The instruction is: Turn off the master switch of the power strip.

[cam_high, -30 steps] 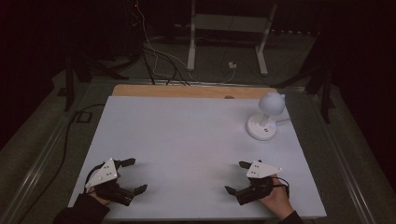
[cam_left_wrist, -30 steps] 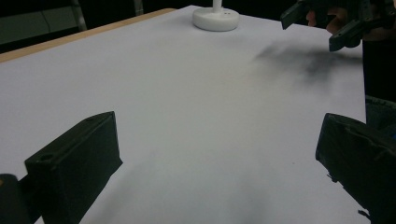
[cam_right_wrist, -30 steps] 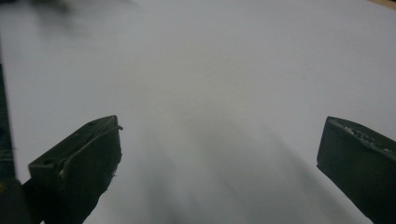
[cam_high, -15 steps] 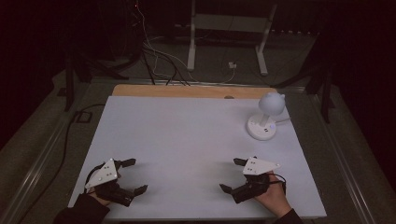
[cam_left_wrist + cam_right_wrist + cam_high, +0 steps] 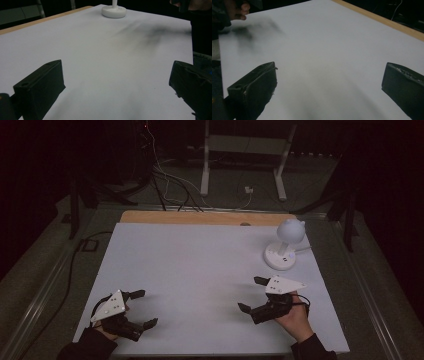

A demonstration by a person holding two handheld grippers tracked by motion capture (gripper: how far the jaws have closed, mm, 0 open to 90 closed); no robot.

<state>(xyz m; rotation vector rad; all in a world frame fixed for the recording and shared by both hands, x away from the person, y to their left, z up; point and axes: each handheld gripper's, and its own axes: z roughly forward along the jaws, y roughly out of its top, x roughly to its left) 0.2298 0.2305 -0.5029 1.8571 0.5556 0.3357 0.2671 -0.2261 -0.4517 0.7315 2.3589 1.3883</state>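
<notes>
1. My left claw [image 5: 141, 309] sits near the bench's [image 5: 200, 265] near left corner, jaws spread wide with nothing between them (the left gripper view shows bare white surface in the gap)
2. My right claw [image 5: 252, 294] is close to the near right corner, jaws likewise parted and holding nothing
3. The white lamp [image 5: 285, 245] stands by the bench's right edge towards the far corner, well apart from my left claw and nearer my right one, touched by neither
</notes>
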